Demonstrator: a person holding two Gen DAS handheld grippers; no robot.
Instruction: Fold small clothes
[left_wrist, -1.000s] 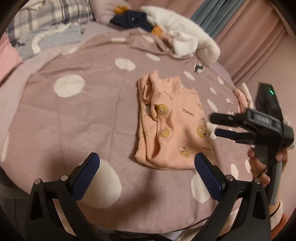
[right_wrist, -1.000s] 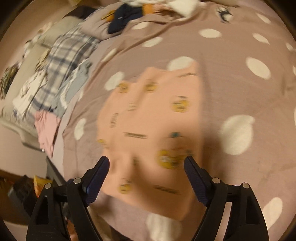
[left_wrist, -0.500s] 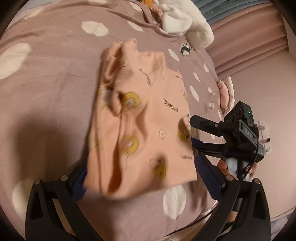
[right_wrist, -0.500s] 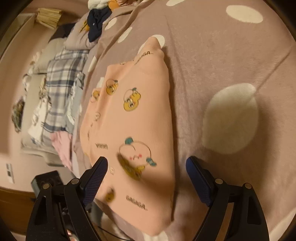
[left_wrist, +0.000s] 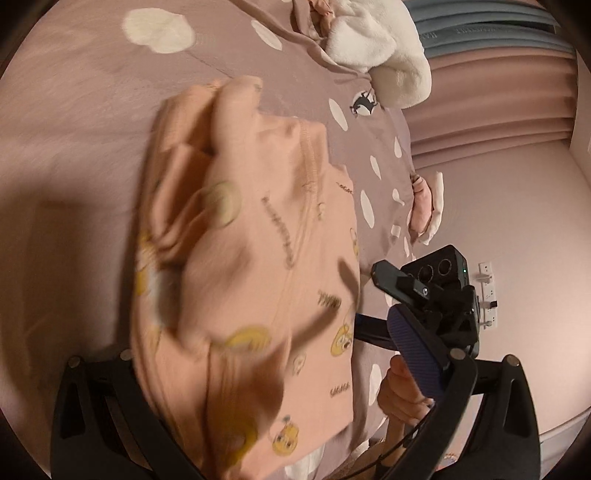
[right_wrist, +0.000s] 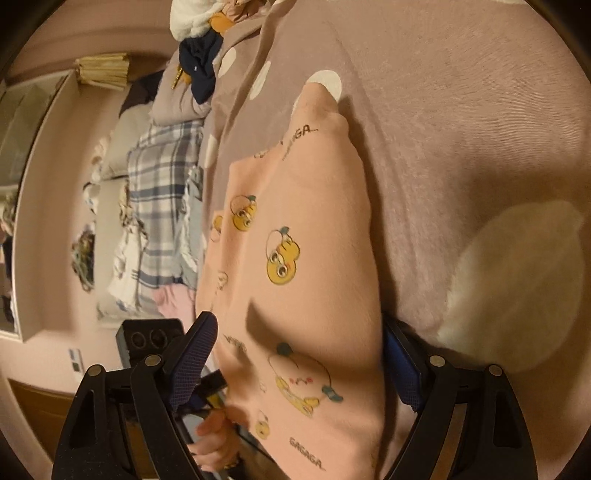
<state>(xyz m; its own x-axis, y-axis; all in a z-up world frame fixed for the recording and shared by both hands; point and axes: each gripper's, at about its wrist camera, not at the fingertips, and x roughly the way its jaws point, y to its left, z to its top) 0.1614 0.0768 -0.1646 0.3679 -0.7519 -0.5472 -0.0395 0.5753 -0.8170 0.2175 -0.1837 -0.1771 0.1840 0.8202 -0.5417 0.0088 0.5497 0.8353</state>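
A folded peach garment (left_wrist: 280, 258) with yellow duck prints lies on the mauve dotted blanket (left_wrist: 74, 110). My left gripper (left_wrist: 258, 339) is low at its near end with jaws wide. The right pad (left_wrist: 413, 350) stands clear of the cloth, and the left finger is partly hidden behind it. In the right wrist view the same garment (right_wrist: 295, 240) fills the gap of my right gripper (right_wrist: 299, 325). That gripper is open, with a pad at each side edge of the cloth. From the left wrist view the right gripper (left_wrist: 365, 295) sits at the garment's right edge, held by a hand (left_wrist: 402, 391).
A white fleece (left_wrist: 376, 48) and a pink curtain (left_wrist: 498, 103) are at the far right of the bed. A plaid cloth (right_wrist: 159, 192), a navy garment (right_wrist: 199, 74) and more laundry lie along the other side. A pink cloth (left_wrist: 424, 206) hangs off the blanket's edge.
Both grippers have dropped and rolled in towards the garment, which now looms large between each pair of jaws. The cloth now covers my left gripper's left finger.
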